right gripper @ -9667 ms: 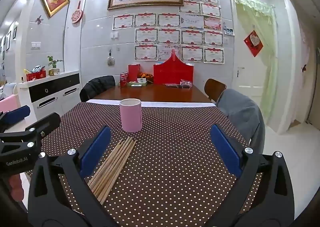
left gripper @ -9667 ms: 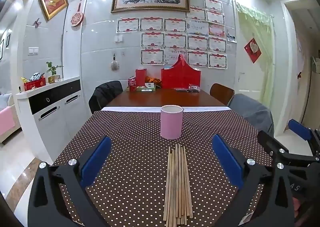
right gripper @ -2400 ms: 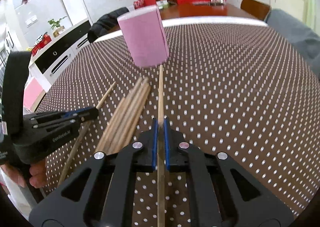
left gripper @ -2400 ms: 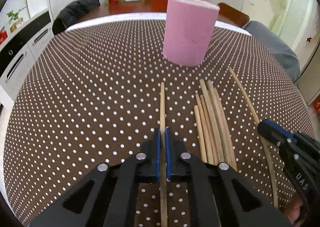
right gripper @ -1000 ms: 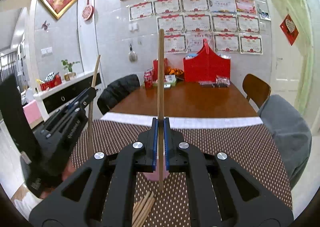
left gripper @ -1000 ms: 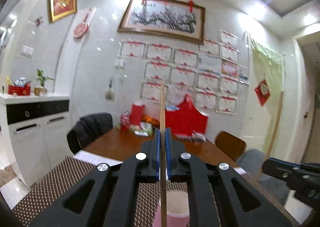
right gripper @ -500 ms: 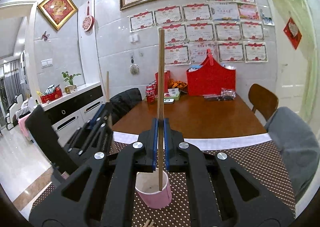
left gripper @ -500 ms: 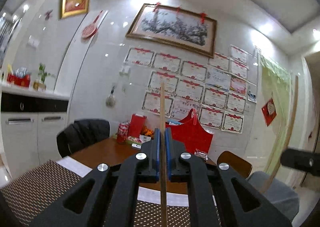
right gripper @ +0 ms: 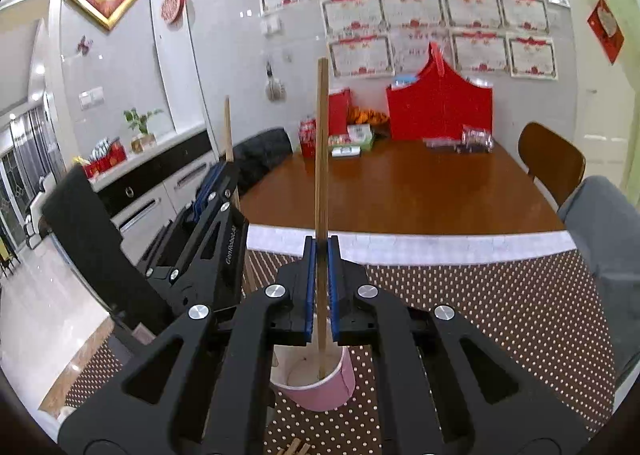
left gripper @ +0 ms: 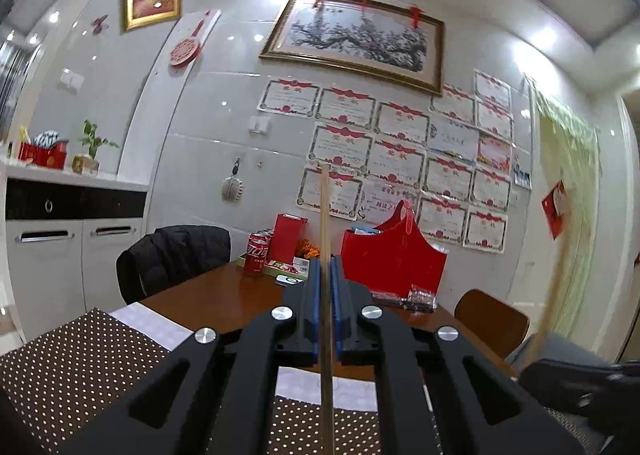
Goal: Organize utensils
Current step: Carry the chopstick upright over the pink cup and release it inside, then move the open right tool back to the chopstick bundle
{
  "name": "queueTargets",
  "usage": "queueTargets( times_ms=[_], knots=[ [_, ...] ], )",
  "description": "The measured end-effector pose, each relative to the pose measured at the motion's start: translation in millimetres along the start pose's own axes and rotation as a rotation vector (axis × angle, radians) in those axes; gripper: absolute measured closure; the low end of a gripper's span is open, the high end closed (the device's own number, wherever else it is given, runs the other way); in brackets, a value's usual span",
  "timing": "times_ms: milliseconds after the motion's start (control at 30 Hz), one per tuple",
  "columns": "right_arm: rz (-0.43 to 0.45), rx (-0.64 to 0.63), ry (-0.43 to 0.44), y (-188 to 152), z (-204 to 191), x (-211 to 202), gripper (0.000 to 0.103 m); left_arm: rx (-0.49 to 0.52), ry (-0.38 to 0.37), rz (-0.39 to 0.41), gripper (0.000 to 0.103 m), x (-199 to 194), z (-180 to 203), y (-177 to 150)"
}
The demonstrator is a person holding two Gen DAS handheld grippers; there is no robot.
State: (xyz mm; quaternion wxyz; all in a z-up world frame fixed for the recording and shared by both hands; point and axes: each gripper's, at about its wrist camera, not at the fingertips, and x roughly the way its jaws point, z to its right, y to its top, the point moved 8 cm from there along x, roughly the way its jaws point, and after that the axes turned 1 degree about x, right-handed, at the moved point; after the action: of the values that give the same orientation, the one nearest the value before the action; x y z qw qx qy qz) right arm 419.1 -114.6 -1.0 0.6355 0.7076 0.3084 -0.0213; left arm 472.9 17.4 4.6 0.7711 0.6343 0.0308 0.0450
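Observation:
My right gripper point(right gripper: 320, 255) is shut on a wooden chopstick point(right gripper: 321, 143) held upright, its lower end inside the pink cup point(right gripper: 320, 383) on the dotted tablecloth. My left gripper point(left gripper: 327, 275) is shut on another upright chopstick point(left gripper: 325, 215); it also shows in the right wrist view point(right gripper: 212, 207), left of the cup, its chopstick point(right gripper: 229, 127) sticking up. The cup is hidden in the left wrist view. The tips of the remaining chopsticks point(right gripper: 294, 447) peek in at the bottom edge.
A brown dotted tablecloth point(right gripper: 520, 315) covers the near table; bare wood table point(right gripper: 400, 191) lies beyond with a red bag point(right gripper: 440, 107), cans and boxes. Chairs point(right gripper: 552, 159) stand at right and left. A white cabinet point(left gripper: 60, 239) lines the left wall.
My right gripper has lowered its chopstick so its end sits inside the pink cup. My left gripper has stayed raised with its chopstick upright, close to the left of the cup.

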Motion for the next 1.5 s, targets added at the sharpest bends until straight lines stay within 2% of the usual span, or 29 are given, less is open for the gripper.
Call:
queueTargets(
  times_ms=[67, 233, 567, 767, 867, 933, 967, 1033, 1067, 1133, 1267, 1333, 1500],
  knots=[
    [-0.043, -0.001, -0.017, -8.8, 1.2, 10.2, 0.097, 0.024, 0.031, -0.015, 0.097, 0.0, 0.1, -8.4],
    [-0.147, -0.003, -0.054, -34.4, 9.3, 28.4, 0.097, 0.040, 0.023, -0.095, 0.097, 1.8, -6.7, -29.0],
    [-0.250, -0.005, -0.083, -73.3, 16.9, 34.6, 0.097, 0.199, 0.024, -0.101, 0.093, -26.2, -13.3, -54.0],
    [-0.275, 0.021, -0.108, -89.8, 21.9, 29.6, 0.097, 0.250, 0.017, -0.129, 0.083, -43.4, -23.8, -64.2],
    [-0.282, 0.029, -0.107, -93.8, 19.8, 25.8, 0.096, 0.286, 0.008, -0.143, 0.072, -52.9, -23.3, -67.8],
    [-0.279, 0.029, -0.115, -95.8, 18.7, 21.1, 0.092, 0.315, 0.011, -0.151, 0.071, -59.5, -23.6, -70.2],
    [-0.272, 0.028, -0.119, -96.3, 18.3, 18.5, 0.085, 0.329, 0.008, -0.158, 0.071, -64.8, -24.1, -71.5],
    [-0.250, 0.016, -0.125, -96.7, 16.4, 10.8, 0.065, 0.342, 0.006, -0.163, 0.071, -74.2, -25.5, -71.6],
    [-0.239, 0.012, -0.127, -96.4, 15.7, 8.2, 0.045, 0.345, 0.002, -0.165, 0.071, -78.8, -26.2, -72.2],
    [-0.207, -0.001, -0.144, -95.5, 14.1, -0.8, 0.044, 0.350, -0.002, -0.176, 0.066, -86.6, -26.9, -74.0],
    [-0.198, -0.005, -0.137, -100.0, 10.6, -15.8, 0.044, 0.351, -0.012, -0.197, 0.062, -101.5, -26.7, -76.7],
    [-0.193, -0.003, -0.142, -102.8, 9.7, -22.8, 0.044, 0.354, -0.008, -0.199, 0.056, -112.8, -26.1, -77.0],
    [-0.193, 0.012, -0.154, -115.0, 10.3, -39.4, 0.038, 0.346, -0.018, -0.221, 0.050, -135.8, -26.4, -76.9]
  ],
)
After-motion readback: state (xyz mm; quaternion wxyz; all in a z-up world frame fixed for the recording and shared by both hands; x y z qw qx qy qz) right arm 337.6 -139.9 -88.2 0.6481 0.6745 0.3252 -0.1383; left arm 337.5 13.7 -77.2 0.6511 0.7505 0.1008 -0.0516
